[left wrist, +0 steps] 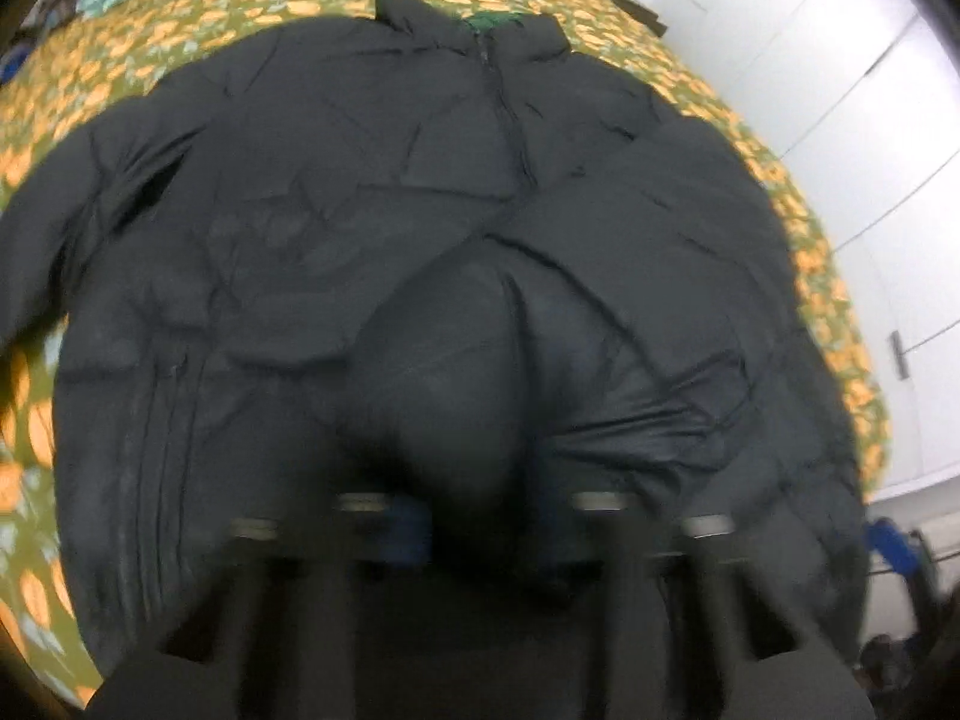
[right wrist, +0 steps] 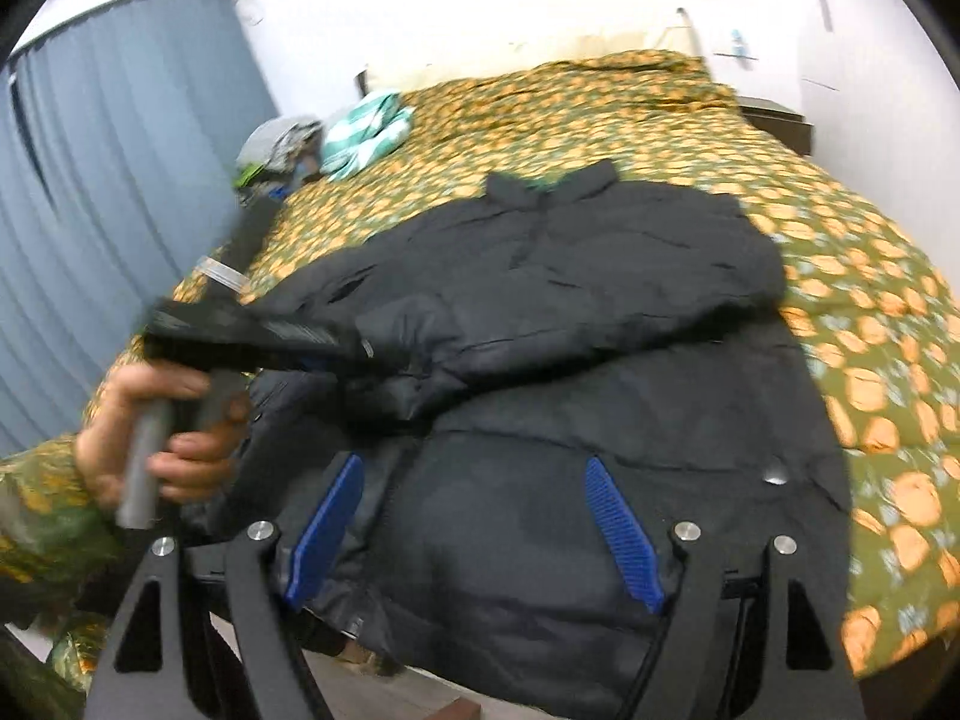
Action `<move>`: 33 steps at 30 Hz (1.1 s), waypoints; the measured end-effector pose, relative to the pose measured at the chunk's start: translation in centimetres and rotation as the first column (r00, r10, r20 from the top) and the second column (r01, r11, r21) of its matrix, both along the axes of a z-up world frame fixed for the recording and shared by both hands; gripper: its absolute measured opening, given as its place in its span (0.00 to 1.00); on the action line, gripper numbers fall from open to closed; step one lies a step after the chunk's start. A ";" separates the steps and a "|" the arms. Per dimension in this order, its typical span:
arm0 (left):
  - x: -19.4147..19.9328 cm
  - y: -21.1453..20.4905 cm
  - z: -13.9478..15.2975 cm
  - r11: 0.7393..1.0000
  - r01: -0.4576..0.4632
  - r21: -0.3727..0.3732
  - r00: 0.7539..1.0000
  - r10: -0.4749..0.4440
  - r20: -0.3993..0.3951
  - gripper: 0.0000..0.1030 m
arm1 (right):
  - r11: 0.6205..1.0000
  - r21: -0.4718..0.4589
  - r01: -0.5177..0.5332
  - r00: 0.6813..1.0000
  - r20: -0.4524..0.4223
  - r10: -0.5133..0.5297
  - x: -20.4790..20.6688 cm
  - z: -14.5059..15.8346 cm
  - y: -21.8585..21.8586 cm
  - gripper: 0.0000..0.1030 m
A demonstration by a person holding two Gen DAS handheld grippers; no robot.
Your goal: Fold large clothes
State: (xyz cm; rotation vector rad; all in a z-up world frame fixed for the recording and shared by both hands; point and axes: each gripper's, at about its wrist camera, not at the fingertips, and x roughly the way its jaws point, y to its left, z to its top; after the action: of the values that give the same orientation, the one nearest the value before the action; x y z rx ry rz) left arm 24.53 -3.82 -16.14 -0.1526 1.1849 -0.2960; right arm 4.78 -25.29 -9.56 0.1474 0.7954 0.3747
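A large black puffer jacket [left wrist: 372, 192] lies front up on the bed, collar toward the headboard; it also shows in the right wrist view [right wrist: 600, 276]. One sleeve is folded across its front. My left gripper [left wrist: 480, 516] is shut on a bunched fold of the jacket sleeve [left wrist: 456, 396]; in the right wrist view it is held by a hand [right wrist: 174, 438] at the left, its tips buried in the fabric [right wrist: 384, 372]. My right gripper [right wrist: 474, 516] is open, blue pads [right wrist: 624, 528] spread above the jacket's lower hem, holding nothing.
The bed has a green and orange patterned cover [right wrist: 870, 360]. A pile of folded clothes [right wrist: 360, 132] sits at its far left. Blue curtains [right wrist: 108, 150] hang on the left, white wardrobe doors [left wrist: 840, 90] on the right. The floor [right wrist: 384, 696] shows below the bed's near edge.
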 end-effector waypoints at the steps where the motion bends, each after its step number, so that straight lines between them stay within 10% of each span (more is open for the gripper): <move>1: 0.4 0.0 0.5 1.000 -0.003 0.002 1.000 0.003 0.007 0.09 | 1.000 -0.002 0.018 1.000 0.003 -0.017 0.1 0.1 -0.7 0.76; 8: 7.9 6.2 8.1 0.984 -0.173 0.038 0.966 0.162 0.202 0.08 | 0.994 -0.062 0.093 0.994 0.064 -0.089 6.0 2.3 -6.0 0.76; 20: 12.8 10.8 1.0 0.958 -0.254 0.130 0.964 0.239 0.120 0.09 | 0.991 -0.083 0.103 0.992 -0.062 -0.108 28.6 -0.3 -5.7 0.55; 26: 13.2 11.4 -1.5 0.960 -0.248 0.132 0.967 0.237 0.098 0.13 | 0.988 -0.152 0.029 0.966 -0.249 -0.067 32.7 -9.3 -2.4 0.54; 33: 13.1 11.4 -3.0 0.965 -0.226 0.131 0.971 0.212 0.108 0.16 | 0.991 -0.133 0.012 0.961 -0.273 -0.048 35.3 -6.1 -3.0 0.54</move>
State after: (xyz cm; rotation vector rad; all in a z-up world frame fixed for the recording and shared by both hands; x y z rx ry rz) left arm 37.58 7.61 -19.12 -0.1422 1.0811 -0.0230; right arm 40.07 -28.31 -15.62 0.0904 1.0889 0.2748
